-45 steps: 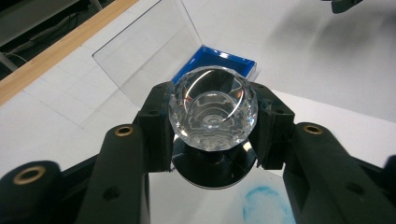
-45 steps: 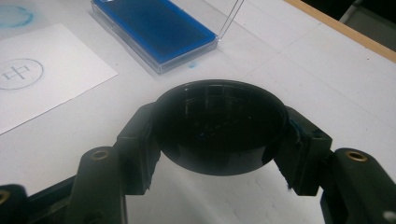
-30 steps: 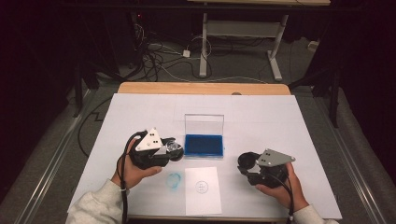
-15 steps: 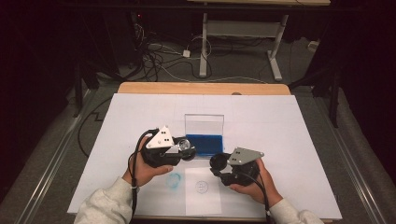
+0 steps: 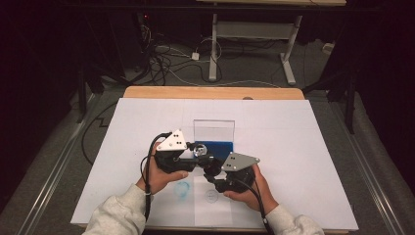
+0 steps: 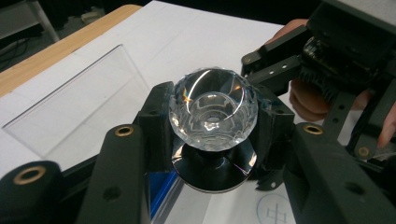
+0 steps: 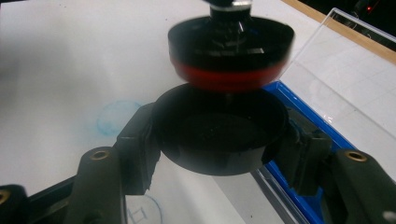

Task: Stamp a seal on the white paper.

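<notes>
We hold a stamp with a faceted crystal knob (image 6: 213, 108) in our left gripper (image 5: 198, 157), jaws clamped on either side of the knob, its long axis upright and its red-rimmed base (image 7: 231, 49) facing down. Directly beneath it, almost touching, sits a shallow black cap (image 7: 218, 135), gripped by the closed jaws of our right gripper (image 5: 214, 172). Both hands meet near the table's front centre, just before the open blue ink pad (image 5: 219, 148). We judge the stamp must drop straight down into the cap.
</notes>
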A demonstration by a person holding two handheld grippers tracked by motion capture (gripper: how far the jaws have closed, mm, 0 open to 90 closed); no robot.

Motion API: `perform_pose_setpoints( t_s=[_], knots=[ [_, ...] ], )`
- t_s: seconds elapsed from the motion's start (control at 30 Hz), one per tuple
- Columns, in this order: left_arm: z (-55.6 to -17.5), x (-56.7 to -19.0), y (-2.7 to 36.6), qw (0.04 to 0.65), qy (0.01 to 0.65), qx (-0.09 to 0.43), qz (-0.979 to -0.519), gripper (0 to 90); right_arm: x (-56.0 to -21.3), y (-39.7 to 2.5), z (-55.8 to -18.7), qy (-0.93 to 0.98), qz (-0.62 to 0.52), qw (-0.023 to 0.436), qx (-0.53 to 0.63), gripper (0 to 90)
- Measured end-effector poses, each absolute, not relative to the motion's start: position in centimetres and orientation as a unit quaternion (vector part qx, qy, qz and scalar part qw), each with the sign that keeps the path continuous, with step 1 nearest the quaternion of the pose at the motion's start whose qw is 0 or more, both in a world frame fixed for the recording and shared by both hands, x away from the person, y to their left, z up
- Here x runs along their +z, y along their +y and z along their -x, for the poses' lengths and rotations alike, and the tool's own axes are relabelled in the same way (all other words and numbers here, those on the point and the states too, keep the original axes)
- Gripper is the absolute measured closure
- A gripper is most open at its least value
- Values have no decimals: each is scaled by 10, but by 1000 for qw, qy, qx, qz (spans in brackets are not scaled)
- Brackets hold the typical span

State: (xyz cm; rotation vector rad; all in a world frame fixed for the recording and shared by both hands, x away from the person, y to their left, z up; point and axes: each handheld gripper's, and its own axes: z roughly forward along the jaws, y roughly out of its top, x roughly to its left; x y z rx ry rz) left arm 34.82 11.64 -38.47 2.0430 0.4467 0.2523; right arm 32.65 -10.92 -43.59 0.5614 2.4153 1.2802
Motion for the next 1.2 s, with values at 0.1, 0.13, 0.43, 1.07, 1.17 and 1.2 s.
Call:
perform_pose_setpoints(
  t_s=[0.1, 0.13, 0.43, 1.07, 1.17, 1.2],
  knots=[
    [-351, -388, 113, 501, 187, 98, -839, 545, -436, -108, -328, 847, -205, 171, 459, 385],
    [-352, -389, 112, 503, 187, 96, -838, 546, -436, -108, -328, 847, -208, 171, 458, 385],
    [-350, -390, 104, 518, 173, 90, -833, 546, -437, -112, -330, 844, -217, 167, 461, 385],
    [-349, -394, 101, 518, 168, 66, -836, 545, -437, -117, -331, 841, -229, 171, 460, 385],
    [-351, -396, 103, 520, 173, 52, -835, 545, -438, -116, -330, 843, -226, 173, 457, 385],
    [-352, -397, 103, 521, 174, 48, -834, 545, -438, -116, -330, 844, -224, 172, 456, 385]
  ],
)
